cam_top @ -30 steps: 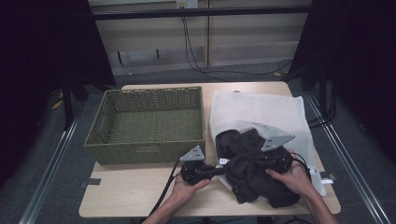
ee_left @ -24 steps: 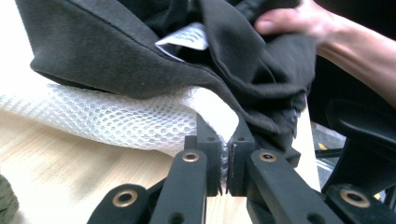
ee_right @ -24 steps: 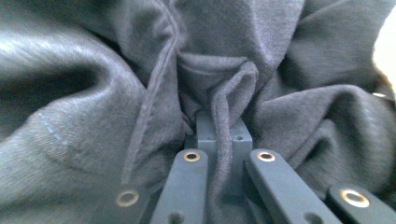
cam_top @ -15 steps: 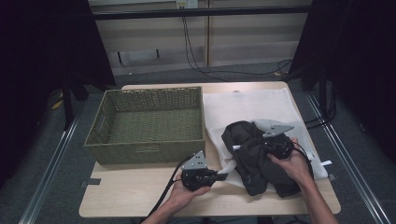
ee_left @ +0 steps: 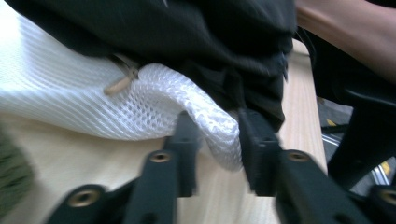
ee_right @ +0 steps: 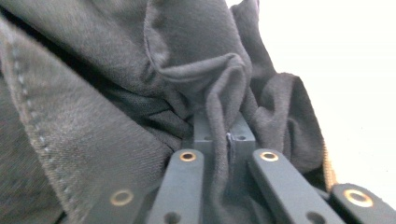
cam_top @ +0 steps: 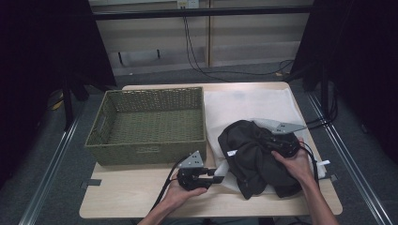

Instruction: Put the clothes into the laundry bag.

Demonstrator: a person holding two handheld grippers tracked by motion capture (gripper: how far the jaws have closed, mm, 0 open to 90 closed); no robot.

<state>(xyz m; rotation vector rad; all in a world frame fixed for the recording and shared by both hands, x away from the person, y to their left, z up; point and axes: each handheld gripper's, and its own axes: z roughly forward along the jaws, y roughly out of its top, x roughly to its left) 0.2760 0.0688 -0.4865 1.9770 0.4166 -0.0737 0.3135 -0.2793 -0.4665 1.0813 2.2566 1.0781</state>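
A black garment point(cam_top: 256, 159) lies bunched on a white mesh cloth point(cam_top: 248, 105) on the right half of the table. My right gripper point(cam_top: 272, 140) is buried in the garment's upper right side. In the right gripper view it point(ee_right: 219, 126) is shut on a fold of the dark fabric point(ee_right: 93, 116). My left gripper point(cam_top: 219, 174) rests low at the near edge of the mesh, pointing right. In the left gripper view it point(ee_left: 219, 135) is open, with a raised fold of the white mesh point(ee_left: 70, 102) between its fingers and the black garment point(ee_left: 187, 37) just beyond.
A green woven basket point(cam_top: 150, 154) stands on the left half of the wooden table point(cam_top: 141, 197), close behind my left gripper. Cables trail from both grippers toward the near edge. Dark frame posts flank the table.
My left gripper has let go of the black garment and drawn back to the near left, to the mesh edge. My right gripper has moved away from me with the garment in it.
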